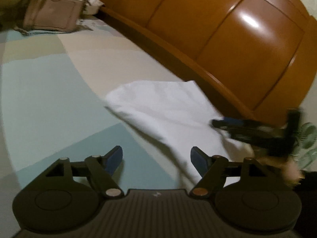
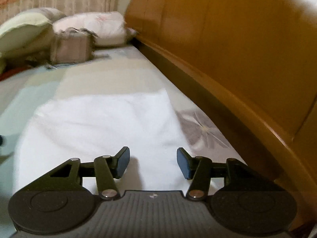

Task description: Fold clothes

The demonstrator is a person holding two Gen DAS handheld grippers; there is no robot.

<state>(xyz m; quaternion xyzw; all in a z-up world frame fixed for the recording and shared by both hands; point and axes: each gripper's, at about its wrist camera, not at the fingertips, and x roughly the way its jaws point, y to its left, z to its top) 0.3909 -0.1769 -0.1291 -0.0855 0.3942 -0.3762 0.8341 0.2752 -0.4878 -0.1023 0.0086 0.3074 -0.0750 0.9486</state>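
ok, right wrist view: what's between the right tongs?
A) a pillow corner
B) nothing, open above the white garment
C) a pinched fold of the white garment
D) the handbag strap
B: the right tongs stand apart with nothing between the pads, just above the white garment.

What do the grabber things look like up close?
Both the left gripper and the right gripper are black plastic. Each has round discs, silver rivets, a ribbed grey middle and jaws tipped with blue pads.

Pink handbag beside pillows; wooden headboard alongside.
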